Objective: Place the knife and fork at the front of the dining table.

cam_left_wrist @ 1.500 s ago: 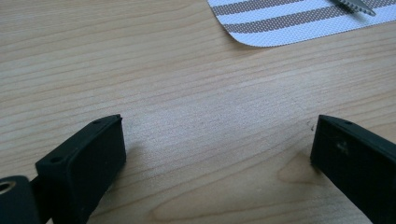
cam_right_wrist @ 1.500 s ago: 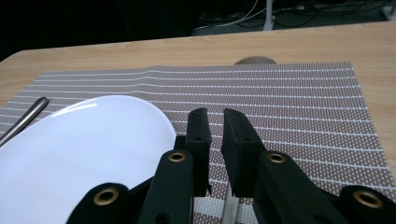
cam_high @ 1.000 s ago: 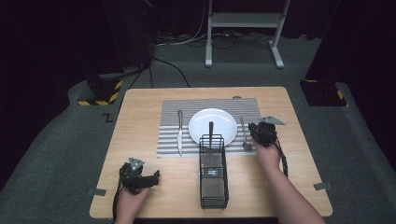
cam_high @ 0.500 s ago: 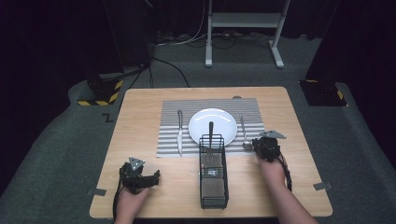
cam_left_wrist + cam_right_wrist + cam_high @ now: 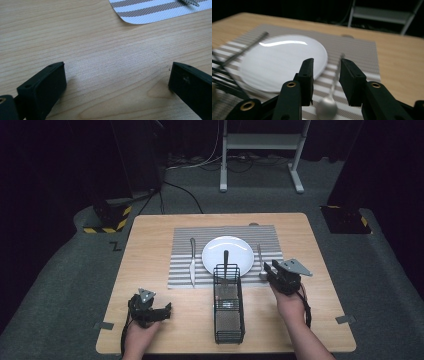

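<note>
Spoon (image 5: 327, 105) bears no readable writing or brand.

A knife (image 5: 192, 261) (left of the plate (image 5: 227, 251)) on the placemat (image 5: 267, 236).

1. A silver spoon (image 5: 329, 100) lay flat on the striped mat, bowl nearest the right gripper (image 5: 325, 75), handle running away from it.
2. It sat below the gap between the parted jaws, untouched, its handle closer to the right-hand jaw.
</note>
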`<state>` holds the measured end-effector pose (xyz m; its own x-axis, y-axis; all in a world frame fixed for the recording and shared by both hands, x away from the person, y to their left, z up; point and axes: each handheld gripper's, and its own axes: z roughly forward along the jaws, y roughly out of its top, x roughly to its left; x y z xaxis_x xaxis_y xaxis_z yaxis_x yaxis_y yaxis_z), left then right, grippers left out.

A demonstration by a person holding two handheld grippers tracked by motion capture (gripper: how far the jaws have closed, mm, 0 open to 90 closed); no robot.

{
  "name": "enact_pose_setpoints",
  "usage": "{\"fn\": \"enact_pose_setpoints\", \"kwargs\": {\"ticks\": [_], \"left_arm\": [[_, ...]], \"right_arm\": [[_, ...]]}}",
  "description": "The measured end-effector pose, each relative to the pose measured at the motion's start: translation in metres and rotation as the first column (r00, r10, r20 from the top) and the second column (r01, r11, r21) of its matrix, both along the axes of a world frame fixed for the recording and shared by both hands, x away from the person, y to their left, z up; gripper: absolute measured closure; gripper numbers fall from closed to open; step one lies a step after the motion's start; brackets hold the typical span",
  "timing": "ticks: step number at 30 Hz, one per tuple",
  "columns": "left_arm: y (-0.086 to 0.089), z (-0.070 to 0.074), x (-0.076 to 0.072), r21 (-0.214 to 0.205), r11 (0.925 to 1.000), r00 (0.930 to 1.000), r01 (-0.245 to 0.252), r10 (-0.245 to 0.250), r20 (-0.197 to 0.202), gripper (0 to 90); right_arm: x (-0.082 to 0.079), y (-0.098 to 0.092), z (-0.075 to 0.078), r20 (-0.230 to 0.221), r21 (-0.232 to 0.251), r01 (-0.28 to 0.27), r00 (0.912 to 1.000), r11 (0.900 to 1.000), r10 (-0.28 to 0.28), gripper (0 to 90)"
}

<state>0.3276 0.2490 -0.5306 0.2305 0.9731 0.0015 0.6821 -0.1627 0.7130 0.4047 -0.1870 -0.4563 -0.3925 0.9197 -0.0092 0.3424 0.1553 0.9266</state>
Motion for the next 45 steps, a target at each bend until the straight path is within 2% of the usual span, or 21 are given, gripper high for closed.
{"fn": "enact_pose_setpoints", "kwargs": {"ticks": [3,5,12,14,20,22,29,31,33,39,42,45], "left_arm": [[0.0,0.0,0.0,0.0,1.0,1.0,-0.001,0.001,-0.001,1.5],[0.0,0.0,0.0,0.0,1.0,1.0,0.0,0.0,0.0,1.5],[0.0,0.0,0.0,0.0,1.0,1.0,-0.002,0.002,0.0,1.6],[0.0,0.0,0.0,-0.001,1.0,1.0,-0.002,0.002,0.0,1.5],[0.0,0.0,0.0,-0.003,1.0,1.0,0.0,0.0,-0.001,1.5],[0.0,0.0,0.0,-0.002,1.0,1.0,0.001,-0.001,-0.001,1.5],[0.0,0.0,0.0,-0.001,1.0,1.0,0.001,-0.001,0.0,1.5],[0.0,0.0,0.0,-0.001,1.0,1.0,0.001,-0.001,-0.001,1.5],[0.0,0.0,0.0,-0.001,1.0,1.0,0.001,-0.001,-0.001,1.5],[0.0,0.0,0.0,0.0,1.0,1.0,-0.001,0.001,0.0,1.6],[0.0,0.0,0.0,0.0,1.0,1.0,-0.001,0.001,0.0,1.6],[0.0,0.0,0.0,0.0,1.0,1.0,-0.001,0.001,-0.001,1.6]], "right_arm": [[-0.012,0.015,0.017,0.062,0.011,-0.049,0.9969,0.9987,0.048,61.8],[-0.02,0.027,0.027,0.099,0.018,-0.084,0.9918,0.9963,0.081,61.1],[-0.033,0.065,0.054,0.165,0.065,-0.184,0.9713,0.9807,0.172,60.5],[-0.033,0.074,0.058,0.174,0.066,-0.199,0.9673,0.9778,0.185,60.2],[-0.022,0.097,0.063,0.161,0.077,-0.249,0.9586,0.9654,0.235,60.7],[-0.017,0.102,0.064,0.146,0.085,-0.258,0.9587,0.9624,0.244,62.9],[-0.008,0.11,0.058,0.098,0.082,-0.272,0.9596,0.9588,0.264,74.9],[-0.008,0.11,0.057,0.106,0.085,-0.285,0.9554,0.9549,0.275,81.1],[-0.008,0.11,0.058,0.105,0.103,-0.312,0.9475,0.9443,0.302,82.8],[-0.017,0.11,0.062,0.131,0.084,-0.332,0.9383,0.9394,0.32,86.9],[-0.024,0.107,0.068,0.169,0.073,-0.334,0.9327,0.9397,0.319,87.0],[-0.03,0.103,0.076,0.197,0.101,-0.334,0.93,0.9371,0.31,87.0]]}}
